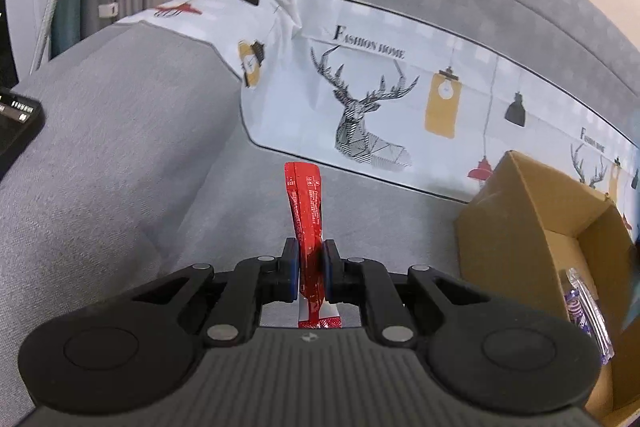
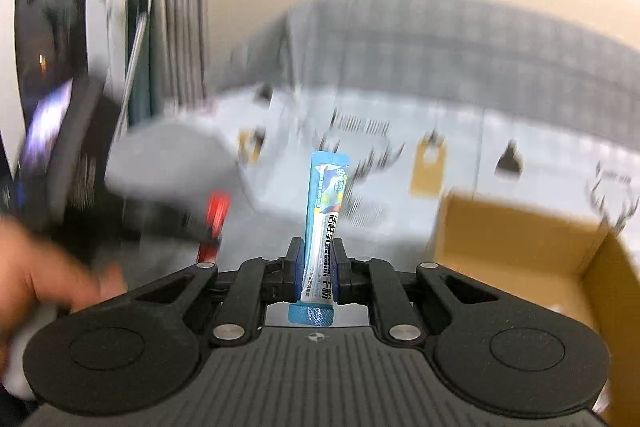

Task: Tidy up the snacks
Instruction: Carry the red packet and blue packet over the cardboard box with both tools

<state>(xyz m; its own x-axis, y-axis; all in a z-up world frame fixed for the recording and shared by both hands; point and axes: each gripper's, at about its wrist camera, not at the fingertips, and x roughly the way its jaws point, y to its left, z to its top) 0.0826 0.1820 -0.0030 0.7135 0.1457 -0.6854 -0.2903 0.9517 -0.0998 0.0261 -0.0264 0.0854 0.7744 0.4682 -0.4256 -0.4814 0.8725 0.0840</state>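
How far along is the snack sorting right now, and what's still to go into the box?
Done: at least one clear-wrapped snack already lies in the cardboard box. In hand: the left gripper is shut on a red sachet, and the right gripper on a blue stick pack. Left: neither is over the box yet, so both still need dropping in.
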